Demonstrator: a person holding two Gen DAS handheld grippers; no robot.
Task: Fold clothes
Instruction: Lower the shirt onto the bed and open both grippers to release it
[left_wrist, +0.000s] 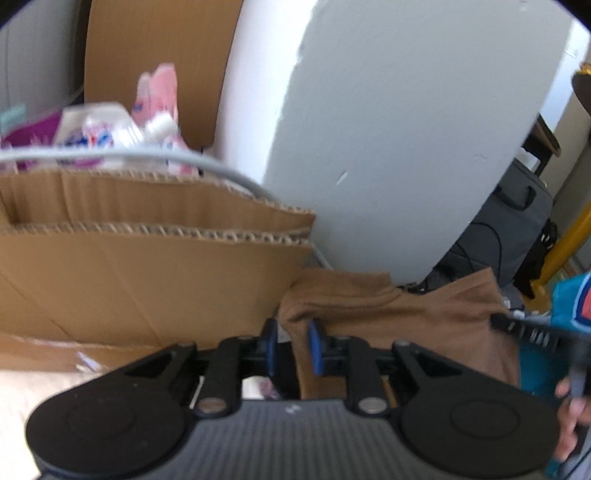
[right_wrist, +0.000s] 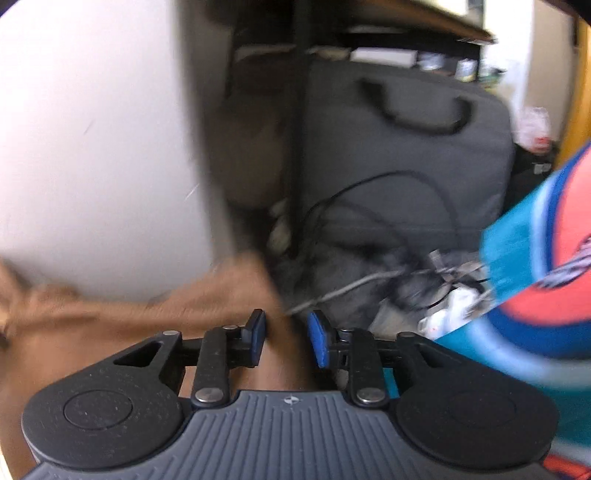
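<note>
brown cloth (left_wrist: 388, 314) lies bunched just ahead of the left gripper (left_wrist: 291, 345), stretching off to its right toward the right gripper (left_wrist: 532, 332), which shows there as a blurred black bar with a hand (left_wrist: 570, 417) below it. a fold of the cloth runs down between the left gripper's 2 blue pads (left_wrist: 314, 347); the jaws stand a little apart, and the cloth sits against the right pad while a gap shows at the left pad, so it reads as let go rather than pinched.

in the right wrist view the cloth (right_wrist: 207, 295) spreads to the left of the right gripper (right_wrist: 286, 339) and passes under and between its fingers. its jaws stand parted with clear space beside each pad, so it grips nothing; the view is blurred.

left of the left gripper stands a cardboard box (left_wrist: 147, 273) with packets (left_wrist: 110, 133) behind it. ahead of it is a pale board (left_wrist: 388, 147), and a grey bag (left_wrist: 509, 229) sits farther right. from the right gripper that bag (right_wrist: 399, 147) is straight ahead, with cables (right_wrist: 369, 280) at its foot. a teal and orange garment (right_wrist: 546, 266) fills the space to its right.
</note>
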